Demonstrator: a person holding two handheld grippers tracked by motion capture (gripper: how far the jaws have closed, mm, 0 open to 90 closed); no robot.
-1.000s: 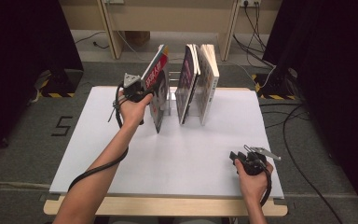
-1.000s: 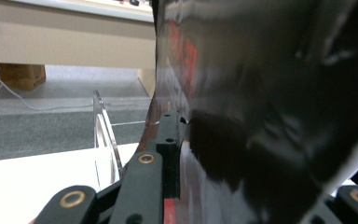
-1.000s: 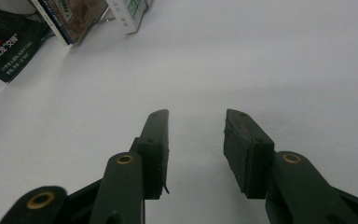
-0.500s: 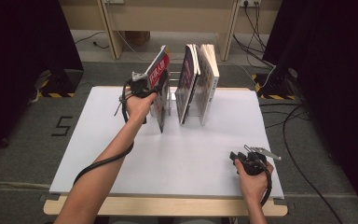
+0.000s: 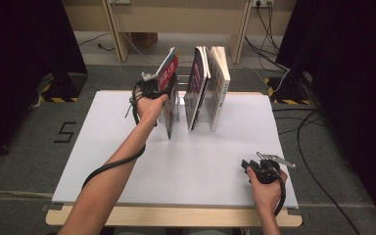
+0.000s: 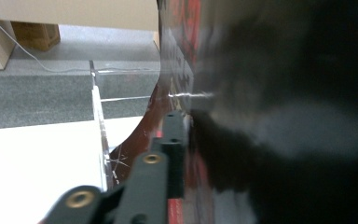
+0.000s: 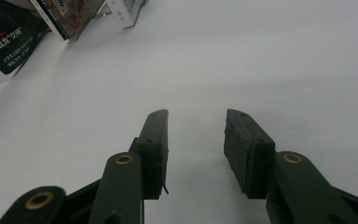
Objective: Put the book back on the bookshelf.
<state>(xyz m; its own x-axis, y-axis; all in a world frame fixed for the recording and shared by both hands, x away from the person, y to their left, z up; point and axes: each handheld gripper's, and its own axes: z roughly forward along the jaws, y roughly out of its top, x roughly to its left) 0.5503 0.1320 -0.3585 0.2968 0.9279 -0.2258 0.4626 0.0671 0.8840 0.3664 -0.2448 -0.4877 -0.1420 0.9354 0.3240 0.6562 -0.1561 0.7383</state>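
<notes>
Books are stood in a clear acrylic rack [image 5: 180, 105] at the far edge of the white table [image 5: 127, 161] — upright slots, so each can be pulled by its edge. Leftmost, a red-and-black book [image 5: 169, 81] is tilted out of line; the left gripper [image 5: 152, 88] is clamped on it, jaws having just been closing with the cover pinched between them, seemingly for lifting it from or seating it in its slot. In the left gripper view the dark cover [image 6: 177, 70] is pressed against a pad. To its right, two more books [image 5: 206, 83] lean together — three counted. Far right, near the table's front edge, the right gripper [image 5: 255, 167] is parked with jaws parted, nothing between them.
</notes>
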